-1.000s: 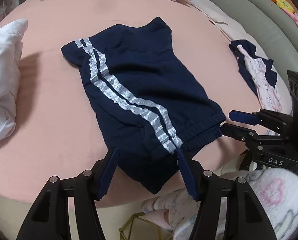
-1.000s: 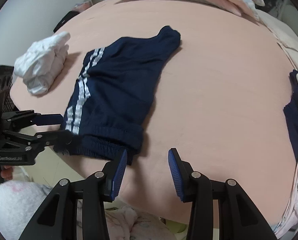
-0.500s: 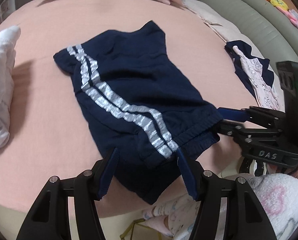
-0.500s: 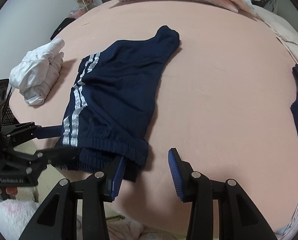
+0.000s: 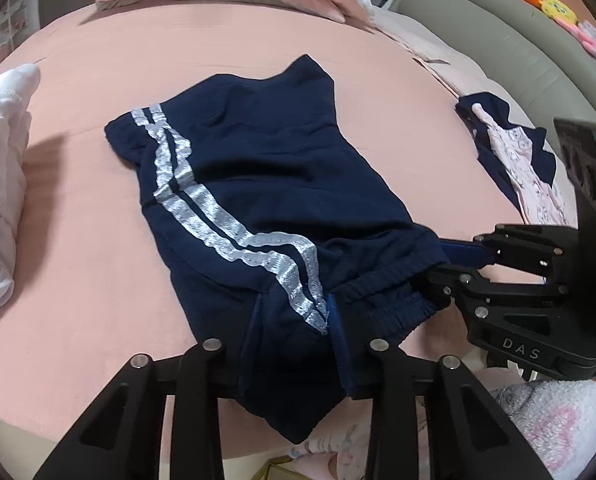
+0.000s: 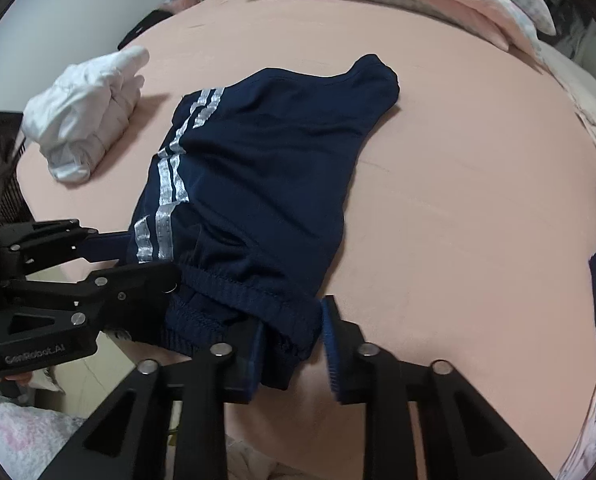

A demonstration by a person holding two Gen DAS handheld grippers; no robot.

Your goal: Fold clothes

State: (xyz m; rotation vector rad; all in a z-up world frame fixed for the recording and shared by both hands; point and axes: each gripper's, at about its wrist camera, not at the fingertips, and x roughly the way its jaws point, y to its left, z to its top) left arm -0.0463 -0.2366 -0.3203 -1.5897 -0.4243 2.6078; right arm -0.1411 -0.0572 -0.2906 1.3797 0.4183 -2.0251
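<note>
At the near edge of the pink bed (image 5: 77, 264), the left gripper (image 5: 293, 344) and right gripper (image 6: 291, 344), wider a second ago, are closing on the navy shorts' (image 5: 257, 184) waistband, readying a lift to fold.

1. The navy shorts (image 5: 265, 184) are made of matt knit cloth, trimmed with shiny silvery stripes (image 5: 233, 236).
2. The bed sheet (image 6: 458, 184) is seen as smooth, matt pink fabric.
3. The gripper frames are formed of matt black plastic with metal screws.
</note>
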